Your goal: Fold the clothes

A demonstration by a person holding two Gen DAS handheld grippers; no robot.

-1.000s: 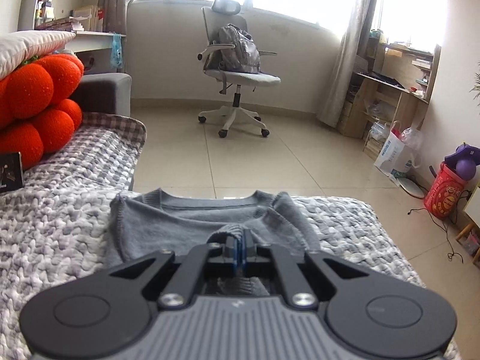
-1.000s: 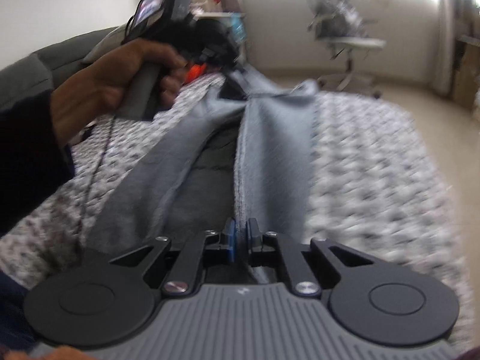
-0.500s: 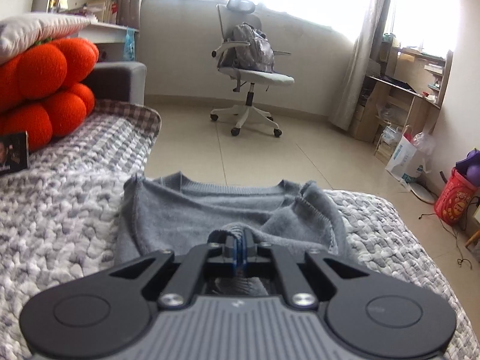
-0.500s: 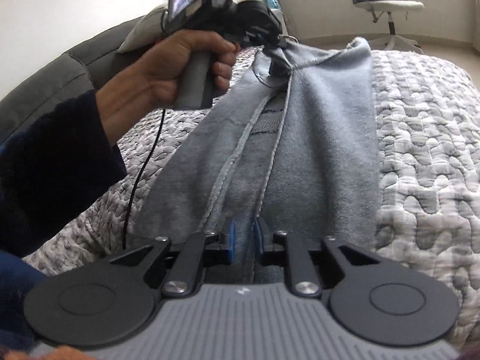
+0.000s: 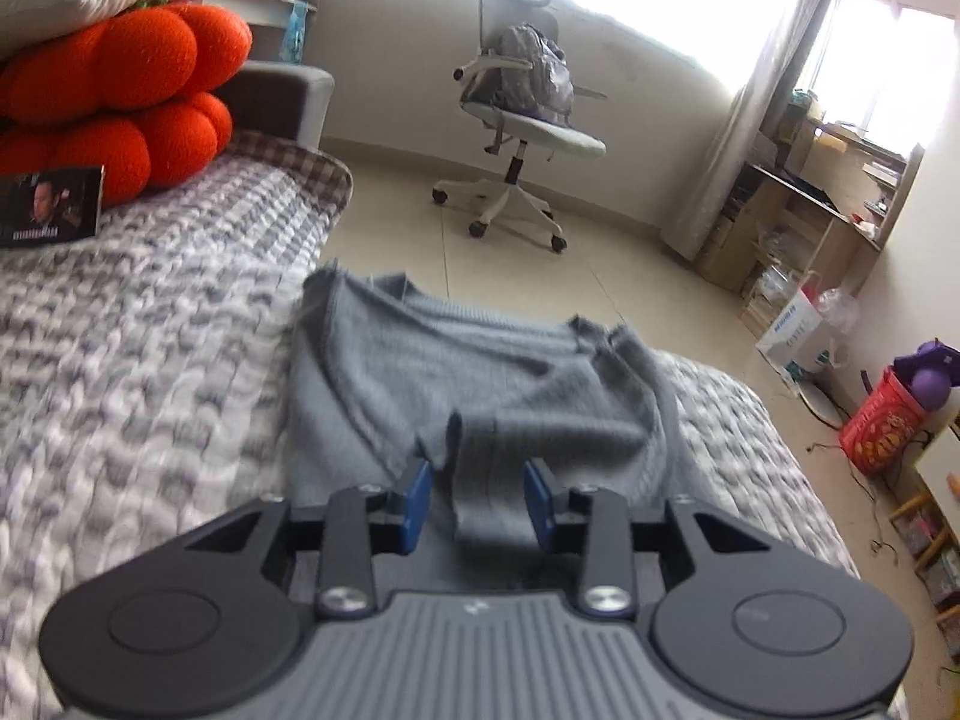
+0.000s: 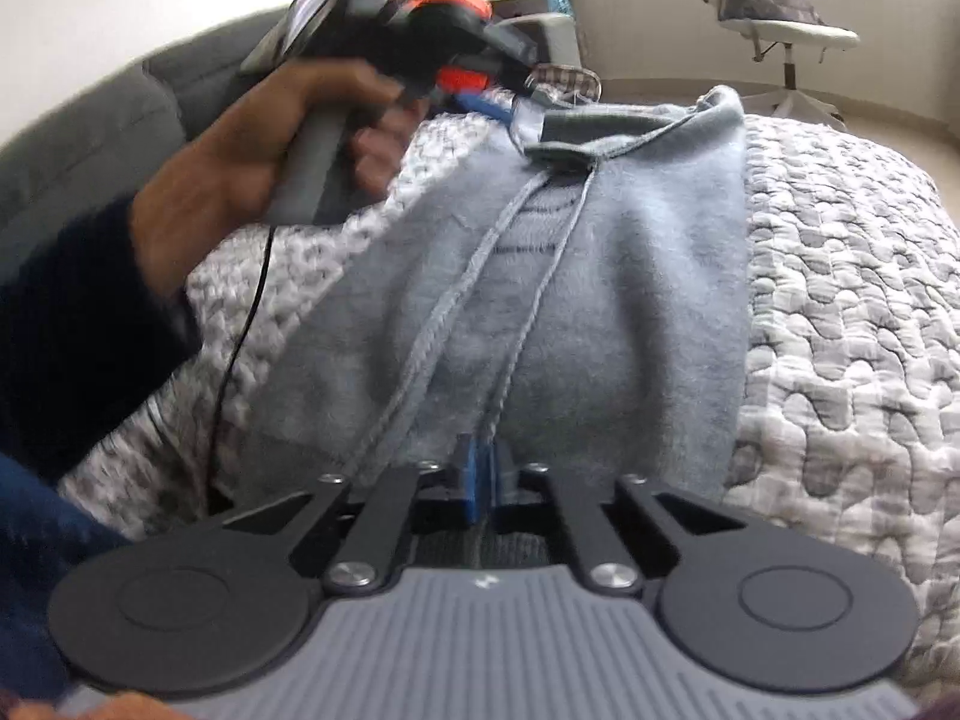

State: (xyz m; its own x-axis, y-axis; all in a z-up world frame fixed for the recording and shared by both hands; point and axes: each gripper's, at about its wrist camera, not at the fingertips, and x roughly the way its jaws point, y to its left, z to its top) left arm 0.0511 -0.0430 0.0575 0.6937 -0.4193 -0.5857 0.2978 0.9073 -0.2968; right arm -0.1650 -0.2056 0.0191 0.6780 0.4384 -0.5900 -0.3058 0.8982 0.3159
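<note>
Left wrist view: left gripper has its blue pads spread wide, a strip of the grey sweater lying loose between them, ungripped; the sweater lies on the quilted bed cover, collar toward the office chair. Right wrist view: right gripper is pinched tight on the sweater's near edge, both sides already folded inward. Judgement: lengthwise fold is placed; next move needs the left gripper to re-grip for the crosswise fold.
</note>
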